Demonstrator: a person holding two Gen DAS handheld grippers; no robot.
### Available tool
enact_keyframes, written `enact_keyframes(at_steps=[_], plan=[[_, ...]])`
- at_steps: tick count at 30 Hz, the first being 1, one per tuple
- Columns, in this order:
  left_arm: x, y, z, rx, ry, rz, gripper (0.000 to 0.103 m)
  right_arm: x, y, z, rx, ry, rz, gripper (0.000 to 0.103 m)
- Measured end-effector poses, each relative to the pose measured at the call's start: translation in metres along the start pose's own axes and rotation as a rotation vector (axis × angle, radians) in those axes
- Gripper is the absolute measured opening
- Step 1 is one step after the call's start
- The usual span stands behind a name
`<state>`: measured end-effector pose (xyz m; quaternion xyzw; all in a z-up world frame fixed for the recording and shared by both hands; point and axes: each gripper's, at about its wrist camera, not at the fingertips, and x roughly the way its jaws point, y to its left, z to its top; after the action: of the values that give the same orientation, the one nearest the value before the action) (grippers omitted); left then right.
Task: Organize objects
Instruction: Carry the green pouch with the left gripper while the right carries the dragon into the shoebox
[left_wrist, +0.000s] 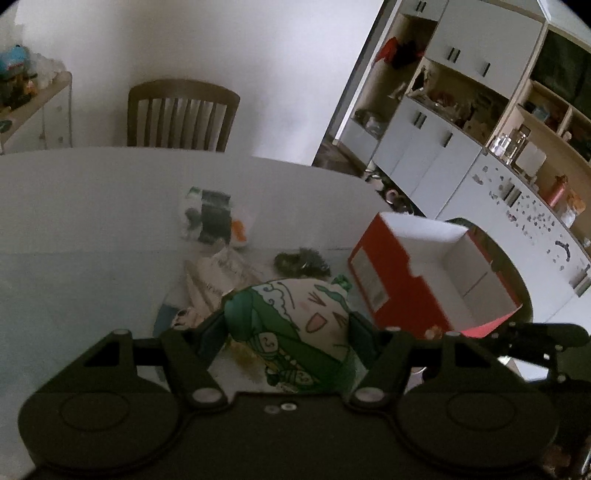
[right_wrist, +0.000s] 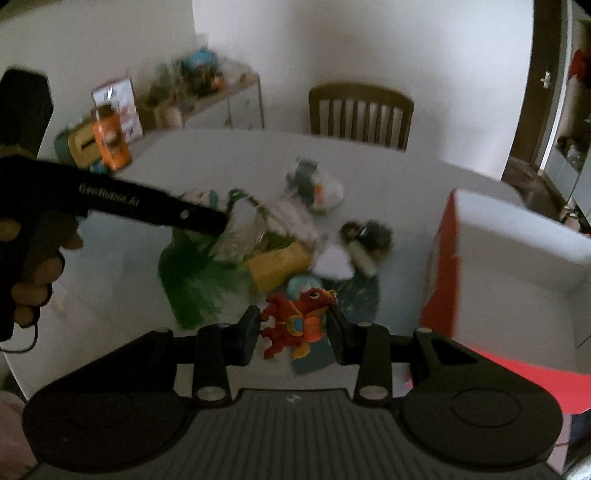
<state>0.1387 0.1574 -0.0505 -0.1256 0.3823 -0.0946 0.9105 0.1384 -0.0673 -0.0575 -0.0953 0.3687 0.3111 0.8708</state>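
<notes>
Left gripper (left_wrist: 286, 325) clamped on a green and white plush cushion (left_wrist: 295, 325), held above the white table (left_wrist: 92, 206). Right gripper (right_wrist: 293, 326) clamped on a red dragon toy (right_wrist: 295, 319), lifted above a pile of small things (right_wrist: 266, 243) on the table. Open red box (left_wrist: 417, 273) with white inside at the table's right side, near both toys.

Cluttered white table (left_wrist: 92, 206), red box (left_wrist: 399, 280)
</notes>
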Motion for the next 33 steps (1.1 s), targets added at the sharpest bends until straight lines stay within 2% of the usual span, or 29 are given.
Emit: enact_keyframes(at_steps=[7,16,23,33], plan=[[-0.004,-0.049,0.018,0.055,-0.031,0.023,0.069,-0.035,-0.053,0.019,0.043,-0.051,-0.023,0.038],[0.021,-0.119,0.039,0.123,-0.066,0.014,0.069,-0.062,-0.121,0.024,0.069,-0.093,-0.096,0.038],[0.054,-0.167,0.050,0.202,-0.035,-0.002,0.069,-0.061,-0.171,0.016,0.106,-0.087,-0.152,0.038],[0.111,-0.217,0.063,0.252,0.030,-0.051,0.069,-0.045,-0.223,-0.003,0.119,-0.041,-0.219,0.038]])
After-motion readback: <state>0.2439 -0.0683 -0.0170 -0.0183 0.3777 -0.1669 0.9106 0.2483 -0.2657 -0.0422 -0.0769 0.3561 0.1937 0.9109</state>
